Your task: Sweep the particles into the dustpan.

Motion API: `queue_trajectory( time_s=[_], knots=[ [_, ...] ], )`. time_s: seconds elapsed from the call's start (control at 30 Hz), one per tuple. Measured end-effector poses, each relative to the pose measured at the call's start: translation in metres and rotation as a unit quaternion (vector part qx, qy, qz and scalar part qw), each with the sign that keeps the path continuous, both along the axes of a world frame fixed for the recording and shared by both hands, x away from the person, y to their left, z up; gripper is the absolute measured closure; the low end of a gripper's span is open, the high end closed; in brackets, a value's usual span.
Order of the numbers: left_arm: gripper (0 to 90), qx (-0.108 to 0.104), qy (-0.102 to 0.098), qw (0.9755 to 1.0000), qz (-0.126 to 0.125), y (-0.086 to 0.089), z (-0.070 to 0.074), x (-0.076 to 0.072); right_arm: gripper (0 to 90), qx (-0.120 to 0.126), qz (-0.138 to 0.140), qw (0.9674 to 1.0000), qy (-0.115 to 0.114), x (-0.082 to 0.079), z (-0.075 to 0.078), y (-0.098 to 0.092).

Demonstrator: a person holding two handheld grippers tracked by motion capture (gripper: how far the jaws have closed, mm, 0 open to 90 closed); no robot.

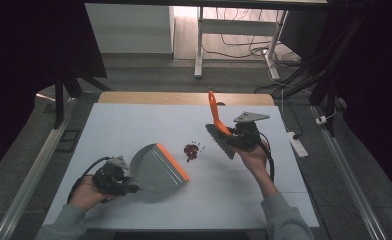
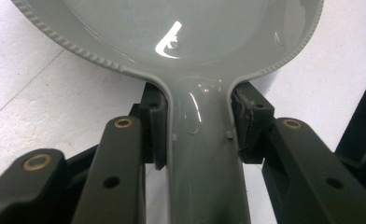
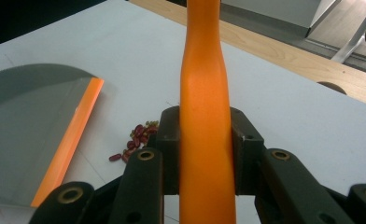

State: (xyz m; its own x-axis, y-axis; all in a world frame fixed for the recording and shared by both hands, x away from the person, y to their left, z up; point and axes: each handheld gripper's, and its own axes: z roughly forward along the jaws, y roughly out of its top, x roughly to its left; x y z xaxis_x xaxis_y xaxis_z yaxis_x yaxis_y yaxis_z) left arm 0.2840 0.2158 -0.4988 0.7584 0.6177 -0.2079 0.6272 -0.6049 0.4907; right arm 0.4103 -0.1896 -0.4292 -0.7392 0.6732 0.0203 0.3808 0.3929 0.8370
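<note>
Left tool (image 1: 129, 186) pinches the grey dustpan (image 1: 156, 167) handle; right tool (image 1: 234, 132) pinches the orange brush (image 1: 217, 120) near the beans (image 1: 191, 151).

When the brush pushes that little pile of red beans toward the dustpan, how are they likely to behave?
The beans are small, rounded and loose, so they will probably scatter or roll rather than move as one. A few strays already lie apart. The dustpan has an orange lip flat on the table, which should let them slide in.

White table (image 1: 134, 125): dustpan (image 1: 156, 167), beans (image 1: 191, 150).
</note>
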Motion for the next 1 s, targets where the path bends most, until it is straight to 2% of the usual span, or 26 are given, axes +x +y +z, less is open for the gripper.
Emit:
queue_trajectory(
  time_s=[0.27,0.47,0.5,0.6,0.9,1.0],
  knots=[
    [61.7,0.0,0.002,1.0,0.003,-0.001,-0.001,0.002,70.4,-0.003,0.005,1.0,0.008,0.012,-0.001,0.006],
    [61.7,-0.006,0.003,1.0,0.006,-0.002,-0.003,0.004,70.4,-0.023,0.01,0.9994,0.025,0.022,-0.009,0.016],
    [61.7,-0.006,0.003,1.0,0.006,-0.002,-0.003,0.004,70.4,-0.023,0.01,0.9994,0.025,0.022,-0.009,0.016],
    [61.7,-0.007,0.003,1.0,0.0,-0.004,-0.003,0.004,70.4,-0.047,0.011,0.9984,0.028,0.027,-0.015,0.024],
    [61.7,-0.009,0.005,0.9999,-0.008,-0.009,-0.004,0.006,70.4,-0.071,0.018,0.9965,0.04,0.035,-0.028,0.038],
    [61.7,-0.009,0.004,0.9999,-0.008,-0.011,-0.003,0.006,70.4,-0.08,0.018,0.996,0.037,0.038,-0.03,0.041]
  ],
)
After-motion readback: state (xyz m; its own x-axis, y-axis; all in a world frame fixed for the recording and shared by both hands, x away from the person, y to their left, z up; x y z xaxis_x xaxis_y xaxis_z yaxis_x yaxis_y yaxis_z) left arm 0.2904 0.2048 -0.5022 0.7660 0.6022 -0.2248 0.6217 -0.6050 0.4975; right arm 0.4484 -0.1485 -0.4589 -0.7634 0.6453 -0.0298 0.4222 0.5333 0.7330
